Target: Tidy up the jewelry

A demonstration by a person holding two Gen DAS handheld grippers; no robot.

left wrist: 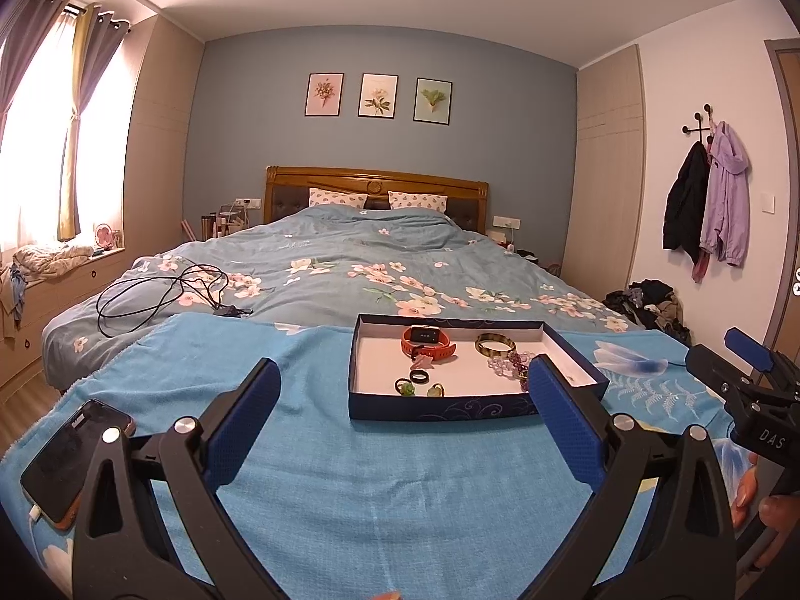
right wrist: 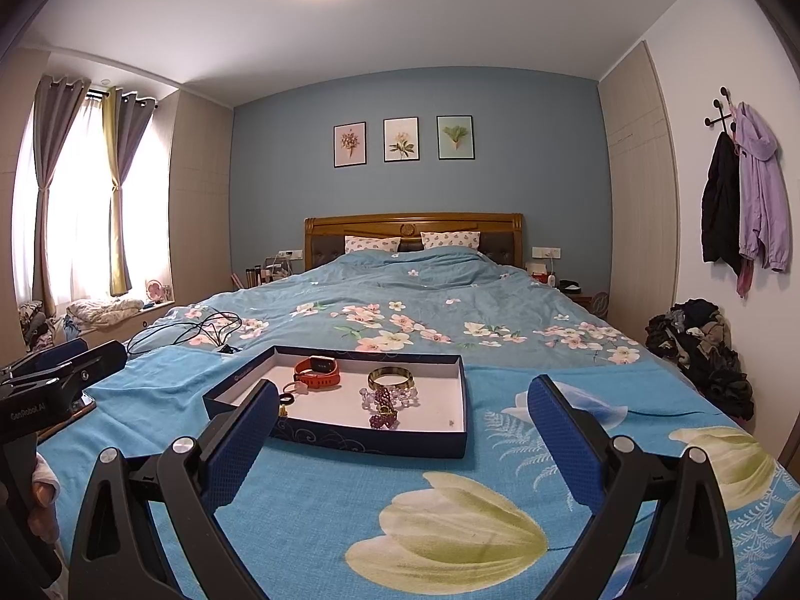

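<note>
Both hand-held grippers (left wrist: 402, 380) (right wrist: 402, 397) level, agape

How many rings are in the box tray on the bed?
3, clustered near the front left of the tray: a plain dark ring, a green-stone ring to its left, and a yellow-stone ring nearest the front wall. The beads could hide more.

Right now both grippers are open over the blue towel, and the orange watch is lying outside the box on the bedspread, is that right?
Not quite. The orange watch lies inside the box, near its far wall, as the right wrist view shows. The left gripper and right gripper are indeed open over the blue towel.
</note>
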